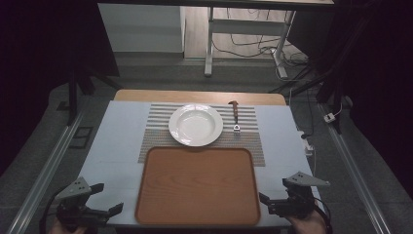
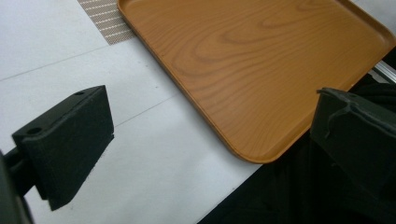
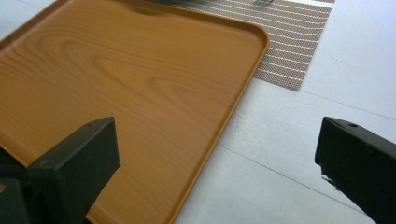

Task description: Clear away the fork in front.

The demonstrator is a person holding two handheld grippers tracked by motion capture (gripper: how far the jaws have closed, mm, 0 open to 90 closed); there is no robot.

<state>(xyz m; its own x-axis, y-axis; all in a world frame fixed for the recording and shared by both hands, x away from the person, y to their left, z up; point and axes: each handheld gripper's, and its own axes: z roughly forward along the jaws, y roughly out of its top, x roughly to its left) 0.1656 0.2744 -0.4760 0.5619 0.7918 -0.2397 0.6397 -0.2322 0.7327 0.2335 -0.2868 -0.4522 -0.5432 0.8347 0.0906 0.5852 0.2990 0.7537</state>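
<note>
An empty wood-grain tray [image 1: 197,185] lies at the near middle of the white table [image 1: 112,141]. Behind it a white deep plate [image 1: 196,125] sits on a striped placemat [image 1: 253,144], with a brown-handled fork [image 1: 235,118] to its right. My left gripper [image 1: 108,199] hovers at the tray's near left corner, open and holding nothing. In the left gripper view its jaws stand wide apart around the tray [image 2: 261,56] corner. My right gripper [image 1: 267,202] is by the tray's near right corner, also open and empty. The right gripper view looks across the tray [image 3: 116,79] to the placemat [image 3: 289,37].
The table's front edge runs just under both grippers. Bare white tabletop [image 2: 70,60] lies left of the tray and more [image 3: 355,60] to its right. Beyond the table are a dark floor, desk legs [image 1: 209,44] and loose cables [image 1: 292,61].
</note>
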